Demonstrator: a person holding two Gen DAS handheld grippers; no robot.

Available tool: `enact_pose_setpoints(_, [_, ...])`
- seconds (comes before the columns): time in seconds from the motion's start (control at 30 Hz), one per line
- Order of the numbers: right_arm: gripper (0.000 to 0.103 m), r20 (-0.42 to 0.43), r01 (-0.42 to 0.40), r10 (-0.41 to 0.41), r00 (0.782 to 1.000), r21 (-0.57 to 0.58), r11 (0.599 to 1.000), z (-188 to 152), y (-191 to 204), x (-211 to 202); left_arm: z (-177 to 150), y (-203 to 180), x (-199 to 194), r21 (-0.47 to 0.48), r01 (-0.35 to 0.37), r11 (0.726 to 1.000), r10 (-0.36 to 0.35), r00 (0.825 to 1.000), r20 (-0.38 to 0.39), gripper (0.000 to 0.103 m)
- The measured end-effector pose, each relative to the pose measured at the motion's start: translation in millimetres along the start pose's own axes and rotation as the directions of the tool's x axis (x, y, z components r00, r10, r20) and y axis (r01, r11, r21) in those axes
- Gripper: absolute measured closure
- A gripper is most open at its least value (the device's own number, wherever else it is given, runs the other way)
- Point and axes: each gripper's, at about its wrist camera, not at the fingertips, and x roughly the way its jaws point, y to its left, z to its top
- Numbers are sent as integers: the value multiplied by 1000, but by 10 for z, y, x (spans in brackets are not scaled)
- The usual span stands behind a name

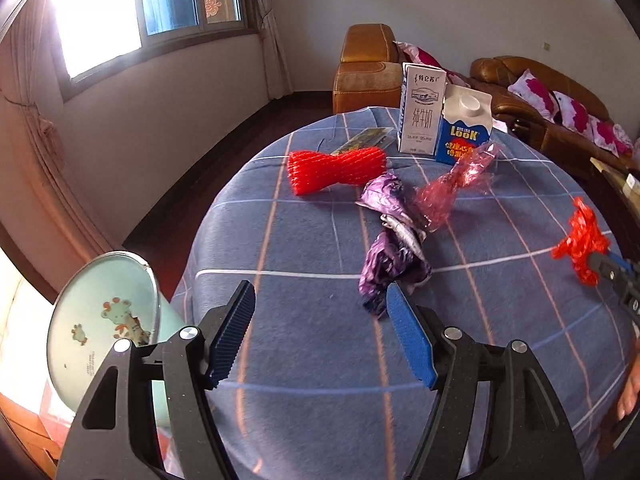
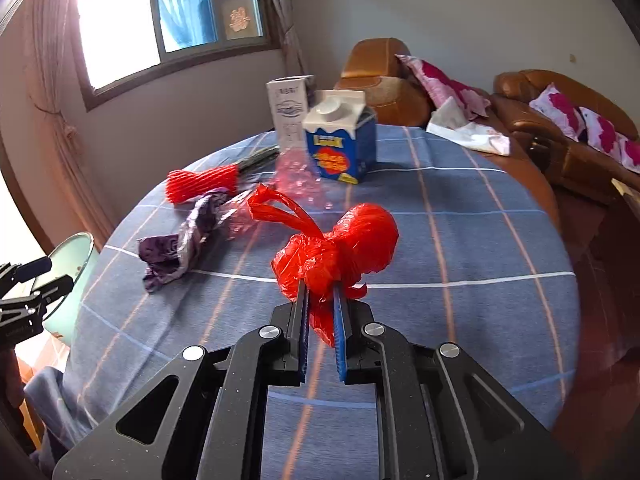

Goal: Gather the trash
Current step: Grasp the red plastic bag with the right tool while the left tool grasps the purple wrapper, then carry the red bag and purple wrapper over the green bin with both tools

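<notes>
The right tool (image 2: pixel 320 292) is seen pressed together on a knotted red plastic bag (image 2: pixel 340 248), which is pinched at its crumpled lower part and held just above the cloth-covered counter (image 2: pixel 460 320) near its near edge; the rounded bulb of the bag points away from the tool and two loop handles trail toward the left edge. The bag is judged light, soft and somewhat slippery, so the gathered knot is considered the surest hold. The left tool (image 1: pixel 320 320) is spread wide with nothing between its fingers, its right pad (image 1: pixel 412 340) just beside the near end of a purple foil wrapper (image 1: pixel 394 236). The wrapper is judged thin, crinkly and easily crushed; its long axis runs from the near edge toward the centre of the counter, and the bunched near end is judged the best place to take hold. Beyond it lie a pink cellophane wrapper (image 1: pixel 456 184) and a red foam net sleeve (image 1: pixel 336 170), the latter lying crosswise. At the far edge two cartons stand upright, a white milk carton (image 1: pixel 422 110) and a blue carton (image 1: pixel 464 128). A pale green bin (image 1: pixel 104 328) stands beside the left edge.
</notes>
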Motion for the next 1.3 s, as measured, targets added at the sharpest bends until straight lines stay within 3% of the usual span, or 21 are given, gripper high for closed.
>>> enact_pose_setpoints(0.17, [91, 3, 32, -32, 999, 31, 999, -116, -284, -17, 124, -139, 242, -73, -2, 997, -1, 1000, -31, 36])
enact_pose_setpoints(0.37, [91, 12, 21, -22, 1000, 59, 998, -199, -389, -29, 165, -219, 432, -79, -12, 997, 8, 998, -57, 40])
enact_pose_setpoints(0.43, [91, 11, 12, -13, 1000, 63, 998, -213, -400, -21, 157, -216, 513, -77, 28, 997, -34, 996, -84, 83])
enact_pose_setpoints(0.53, [91, 11, -1, 0, 1000, 69, 998, -223, -390, -2, 137, -244, 475, -14, 39, 999, -40, 997, -73, 94])
enact_pose_setpoints(0.87, [91, 39, -29, 28, 999, 27, 999, -181, -198, -109, -76, -31, -86, 150, -8, 989, 7, 1000, 13, 96])
enact_pose_setpoints(1.3, [91, 25, -108, 111, 993, -119, 987, -97, 501, -64, -458, 692, -523, 123, -107, 987, 103, 994, 46, 96])
